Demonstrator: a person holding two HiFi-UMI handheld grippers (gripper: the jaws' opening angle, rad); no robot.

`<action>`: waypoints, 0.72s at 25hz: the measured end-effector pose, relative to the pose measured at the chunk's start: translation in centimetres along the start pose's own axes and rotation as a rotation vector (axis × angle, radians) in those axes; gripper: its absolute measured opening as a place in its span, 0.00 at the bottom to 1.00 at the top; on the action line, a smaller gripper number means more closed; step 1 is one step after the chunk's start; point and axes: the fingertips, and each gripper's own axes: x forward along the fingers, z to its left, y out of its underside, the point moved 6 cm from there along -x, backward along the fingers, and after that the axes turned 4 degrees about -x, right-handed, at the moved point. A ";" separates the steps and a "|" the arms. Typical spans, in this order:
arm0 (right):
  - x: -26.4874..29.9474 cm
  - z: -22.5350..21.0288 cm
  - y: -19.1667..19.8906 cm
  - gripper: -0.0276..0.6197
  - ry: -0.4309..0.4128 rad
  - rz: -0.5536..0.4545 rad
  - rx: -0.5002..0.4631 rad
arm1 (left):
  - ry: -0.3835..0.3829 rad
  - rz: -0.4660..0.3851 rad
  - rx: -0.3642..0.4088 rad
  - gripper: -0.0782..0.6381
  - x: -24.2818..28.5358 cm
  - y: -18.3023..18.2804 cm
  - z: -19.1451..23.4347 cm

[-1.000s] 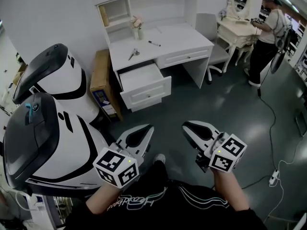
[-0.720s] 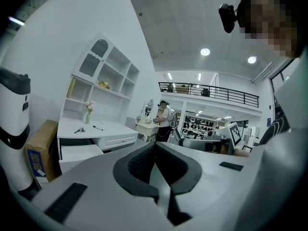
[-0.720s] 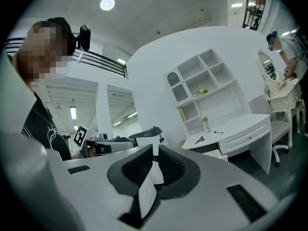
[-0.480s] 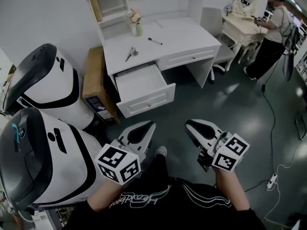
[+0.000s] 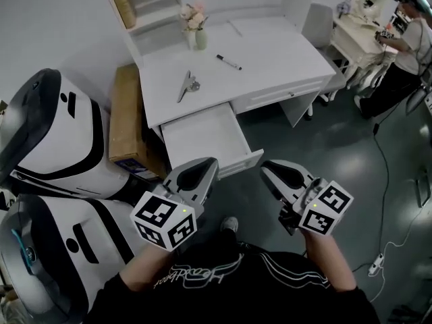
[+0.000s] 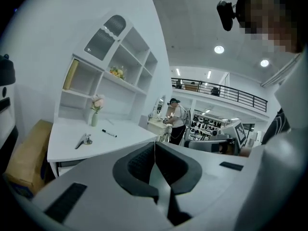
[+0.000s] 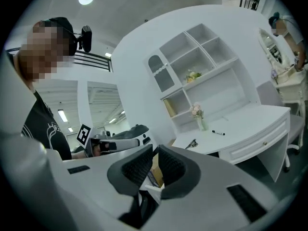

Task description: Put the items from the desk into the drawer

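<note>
Two white-and-black machines [image 5: 54, 140] fill the left of the head view. A brown box [image 5: 125, 120] stands between them and the white counter [image 5: 283, 59], which carries a shelf unit [image 5: 145, 5] along its back. The counter's left drawer [image 5: 202, 137] is pulled out towards the person holding the tools. Far right, another person [image 5: 408, 46] stands at a dressing table [image 5: 351, 36].

Both tools are held low, just in front of the open drawer and below the counter top. The left tool [image 5: 204, 174] is clenched, its pads together with nothing held. The right tool [image 5: 270, 173] is closed but for a sliver, also with nothing between its pads.

On the counter, a vase [image 5: 201, 38] of flowers stands near the shelves. A metal item [image 5: 187, 84] lies left of middle. A black marker [image 5: 229, 62] lies to its right, apart from it.
</note>
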 end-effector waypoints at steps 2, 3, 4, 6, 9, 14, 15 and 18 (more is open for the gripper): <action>2.0 -1.9 -0.3 0.14 -0.003 0.015 -0.005 | -0.017 -0.002 0.007 0.14 1.9 -0.8 2.5; 2.7 -2.8 -0.4 0.14 -0.002 0.018 -0.003 | -0.027 -0.002 0.007 0.14 2.8 -1.1 3.7; 3.2 -3.8 -0.5 0.14 -0.002 0.019 0.000 | -0.039 -0.002 0.005 0.14 3.5 -1.3 4.7; 4.2 -5.6 -0.7 0.14 -0.002 0.023 0.007 | -0.065 -0.002 0.002 0.14 4.9 -1.7 6.4; 5.4 -8.4 -1.0 0.14 -0.010 0.021 0.024 | -0.118 0.009 0.018 0.14 6.7 -2.1 8.9; 8.6 -13.4 -2.3 0.14 -0.058 0.022 0.055 | -0.221 0.040 0.054 0.18 10.4 -3.4 13.3; 9.5 -14.5 -2.7 0.14 -0.071 0.026 0.057 | -0.241 0.048 0.063 0.21 11.4 -3.7 14.3; 12.0 -18.0 -3.4 0.14 -0.104 0.039 0.072 | -0.302 0.079 0.078 0.26 14.6 -4.5 17.6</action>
